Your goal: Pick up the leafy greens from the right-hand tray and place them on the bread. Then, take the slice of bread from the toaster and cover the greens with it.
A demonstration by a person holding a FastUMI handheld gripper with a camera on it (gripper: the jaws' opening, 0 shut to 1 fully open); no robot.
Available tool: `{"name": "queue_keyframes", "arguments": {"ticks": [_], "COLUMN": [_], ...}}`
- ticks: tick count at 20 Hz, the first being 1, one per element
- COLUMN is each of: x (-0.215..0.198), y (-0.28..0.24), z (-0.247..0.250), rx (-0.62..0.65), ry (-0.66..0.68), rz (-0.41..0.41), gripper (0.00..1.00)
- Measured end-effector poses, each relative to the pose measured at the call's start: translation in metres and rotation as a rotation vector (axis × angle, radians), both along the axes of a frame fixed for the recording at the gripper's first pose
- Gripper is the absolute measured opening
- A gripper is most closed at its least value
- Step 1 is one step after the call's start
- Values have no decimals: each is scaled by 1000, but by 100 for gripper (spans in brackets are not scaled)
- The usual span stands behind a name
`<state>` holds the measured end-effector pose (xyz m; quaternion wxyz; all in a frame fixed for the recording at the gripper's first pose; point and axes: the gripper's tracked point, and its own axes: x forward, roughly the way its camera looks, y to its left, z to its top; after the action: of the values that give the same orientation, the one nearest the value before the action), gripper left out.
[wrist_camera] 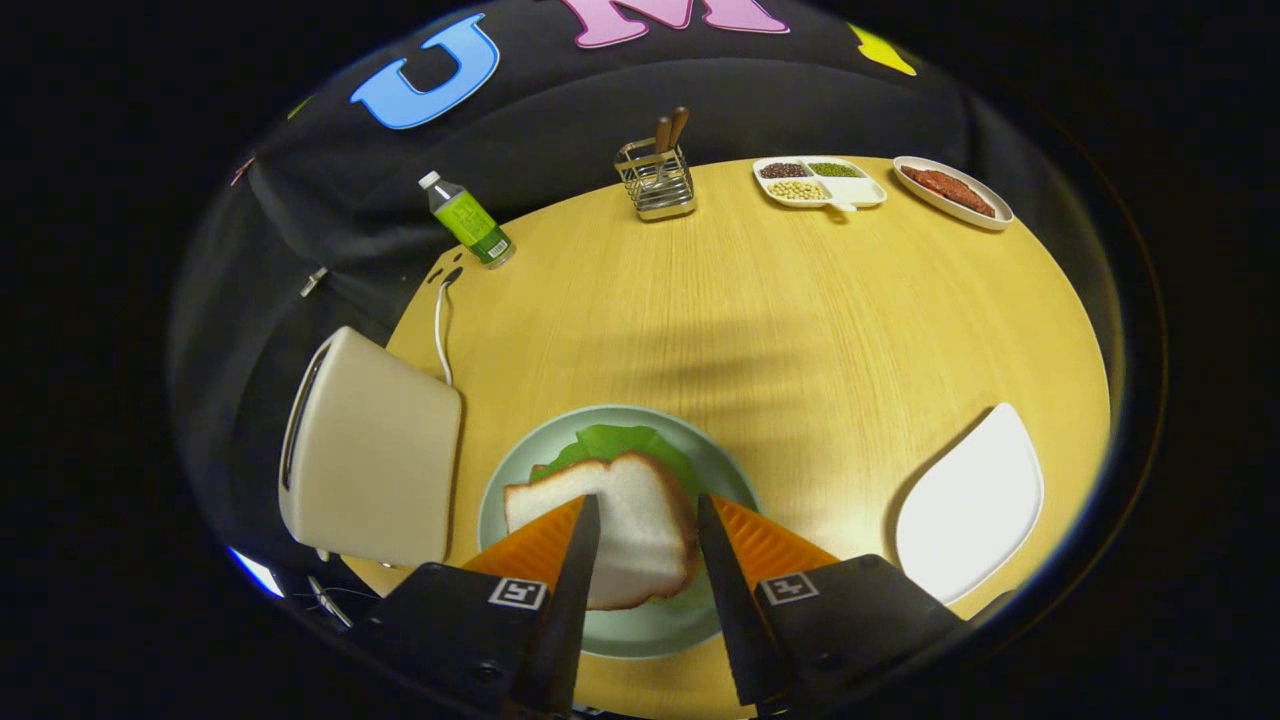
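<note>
A pale green plate [640,625] lies on the wooden table just under my fingers. On it a slice of white bread [640,540] rests slightly askew on top of the leafy greens [625,442], whose edge pokes out beyond the slice. A bit of brown crust [540,468] shows under the greens at their left. My gripper [648,500] hovers over the slice with its fingers apart; the slice is wider than the gap and reaches under the left finger. The cream toaster [370,460] stands to the left of the plate. The white right-hand tray [970,510] is bare.
At the table's far edge stand a green bottle [468,220], a wire utensil holder [657,180], a divided dish of beans [818,182] and an oval dish with red meat [952,190]. The toaster's white cord [440,335] runs toward the bottle.
</note>
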<state>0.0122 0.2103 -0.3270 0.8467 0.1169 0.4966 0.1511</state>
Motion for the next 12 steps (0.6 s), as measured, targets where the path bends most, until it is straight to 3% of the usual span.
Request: {"name": "queue_keyframes", "arguments": {"ticks": [4,8,12], "x": [5,13,33], "y": [-26,-47,-63], "z": [10,48,118], "rx": [-83,-128,-143], "ry": [-75,-188,-363], "rz": [-15,-27,-48], "gripper": [99,99,99]}}
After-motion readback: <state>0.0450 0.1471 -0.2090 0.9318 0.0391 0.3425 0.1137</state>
